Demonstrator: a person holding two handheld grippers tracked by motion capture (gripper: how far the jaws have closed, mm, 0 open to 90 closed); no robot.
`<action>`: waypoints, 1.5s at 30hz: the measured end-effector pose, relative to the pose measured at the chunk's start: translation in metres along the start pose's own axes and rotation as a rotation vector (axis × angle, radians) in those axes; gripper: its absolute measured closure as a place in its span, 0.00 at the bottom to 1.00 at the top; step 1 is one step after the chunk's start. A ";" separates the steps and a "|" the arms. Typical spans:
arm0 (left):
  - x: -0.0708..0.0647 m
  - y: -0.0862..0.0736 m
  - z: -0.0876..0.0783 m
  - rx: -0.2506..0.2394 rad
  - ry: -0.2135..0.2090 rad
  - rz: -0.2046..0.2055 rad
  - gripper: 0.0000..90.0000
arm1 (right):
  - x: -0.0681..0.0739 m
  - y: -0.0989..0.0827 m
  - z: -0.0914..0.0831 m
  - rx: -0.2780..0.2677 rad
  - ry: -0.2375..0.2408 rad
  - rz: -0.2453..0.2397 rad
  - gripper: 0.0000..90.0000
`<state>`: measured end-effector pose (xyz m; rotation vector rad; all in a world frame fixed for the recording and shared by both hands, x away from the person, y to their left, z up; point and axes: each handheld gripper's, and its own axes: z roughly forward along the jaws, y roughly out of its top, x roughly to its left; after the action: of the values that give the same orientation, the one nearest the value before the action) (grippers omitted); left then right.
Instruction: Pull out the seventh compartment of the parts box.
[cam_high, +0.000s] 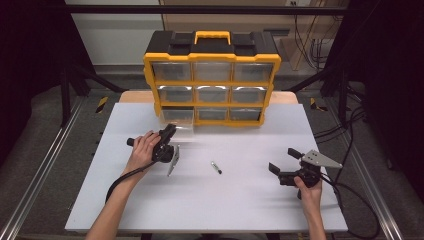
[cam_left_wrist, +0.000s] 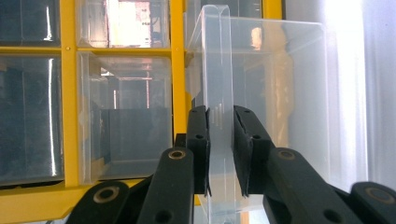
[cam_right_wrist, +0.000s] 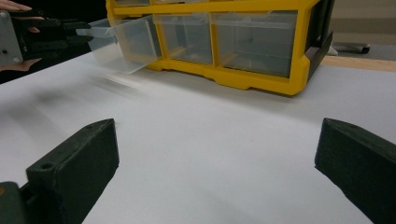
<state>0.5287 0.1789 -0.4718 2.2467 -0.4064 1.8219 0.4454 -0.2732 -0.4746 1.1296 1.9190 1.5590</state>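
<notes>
left hand-held gripper (cam_left_wrist: 220, 154) is clamping the clear drawer (cam_left_wrist: 261, 93) front at the yellow organizer's (cam_high: 212, 82) 7 o'clock corner; right hand-held gripper (cam_right_wrist: 217, 177) is resting wide open

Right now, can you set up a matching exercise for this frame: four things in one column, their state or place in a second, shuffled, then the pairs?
Things:
1. left gripper
2. right gripper
3. clear drawer
4. small pen-like item

States or places:
A. lying on the white table between the two hands
B. jaws wide apart over bare tabletop
C. pulled partway out of the yellow organizer, bottom left slot
D. jaws pinching a clear plastic front lip

Pairs: 1-D, 2-B, 3-C, 4-A
</notes>
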 end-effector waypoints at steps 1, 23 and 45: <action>0.000 0.000 0.000 0.001 -0.002 -0.002 0.85 | 0.000 0.000 0.000 0.000 0.000 0.000 0.00; 0.016 -0.001 -0.012 -0.058 -0.091 -0.286 0.66 | 0.000 0.000 -0.001 -0.005 0.001 0.000 0.00; 0.029 -0.007 -0.024 -0.111 -0.218 -0.792 0.49 | 0.001 0.002 -0.003 -0.016 -0.009 0.004 0.00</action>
<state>0.5141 0.1913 -0.4386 2.0898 0.3147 1.1227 0.4436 -0.2741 -0.4723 1.1318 1.8964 1.5663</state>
